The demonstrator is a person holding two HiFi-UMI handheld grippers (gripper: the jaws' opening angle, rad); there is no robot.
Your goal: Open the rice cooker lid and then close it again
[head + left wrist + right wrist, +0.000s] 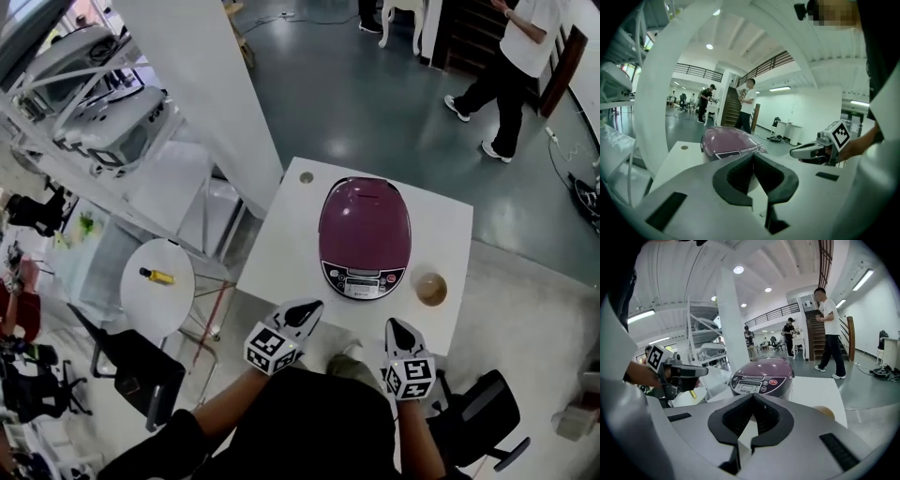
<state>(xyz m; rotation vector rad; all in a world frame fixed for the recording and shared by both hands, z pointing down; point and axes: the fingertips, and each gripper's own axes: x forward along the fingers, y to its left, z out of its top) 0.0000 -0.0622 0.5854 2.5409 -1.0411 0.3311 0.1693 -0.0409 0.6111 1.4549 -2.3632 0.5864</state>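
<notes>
The cooker (364, 234) stands in the middle of the table (281, 239), lid down; its long axis runs away from the person, with the control panel facing them. A tan bowl (431, 288) sits just right of the panel. The left gripper (304, 312) and right gripper (400, 330) hover at the near edge, jaws together, empty

Rice cooker (727, 140), lower body hidden behind the left hand-held gripper (753, 154) in that gripper's view; in the head view, control panel (363, 278) print too small to read, person (514, 56) cut off at top edge.
</notes>
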